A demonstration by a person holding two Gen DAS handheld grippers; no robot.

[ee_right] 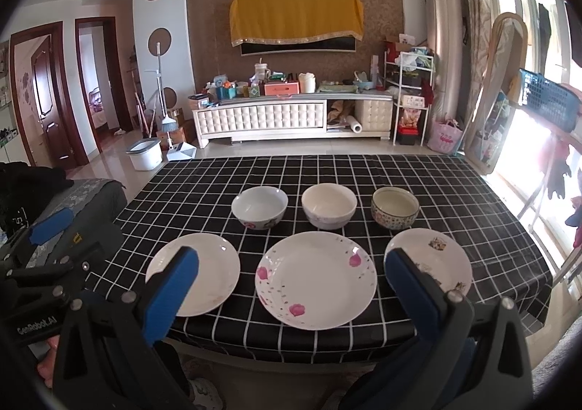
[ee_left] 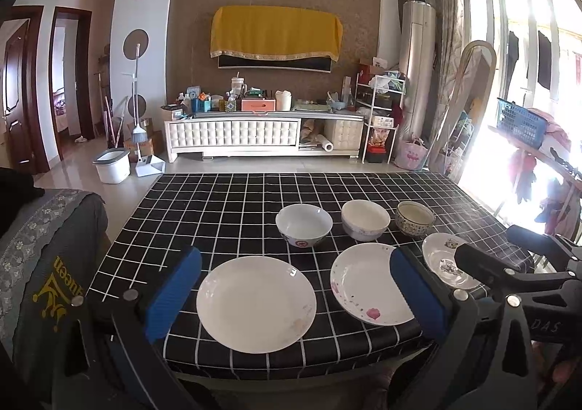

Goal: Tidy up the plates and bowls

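My left fingers (ee_left: 296, 291) are spread wide and hold nothing; they hover over the near edge of the tabletop (ee_left: 218, 206), with the plain plate (ee_left: 256, 304) showing between the two blue pads. My right fingers (ee_right: 291, 286) are spread just as wide and also empty, framing the pink-flower plate (ee_right: 315, 280) from above the near edge.

Six dishes sit on the black checked cloth in two rows. The near row is three plates: the plain plate on the left, the pink-flower plate in the middle, and a smaller plate (ee_right: 429, 261) with brownish pictures on the right. The plates lie flat, close together but apart from one another. Behind them stands a row of three bowls, all upright and empty: a white bowl (ee_right: 259, 207) with a red mark on its side at the left, a cream bowl (ee_right: 329, 205) in the middle, and a patterned bowl (ee_right: 395, 207) at the right. Each bowl stands just behind a plate, none stacked.

In the left view my right gripper juts in from the right, over the small plate.
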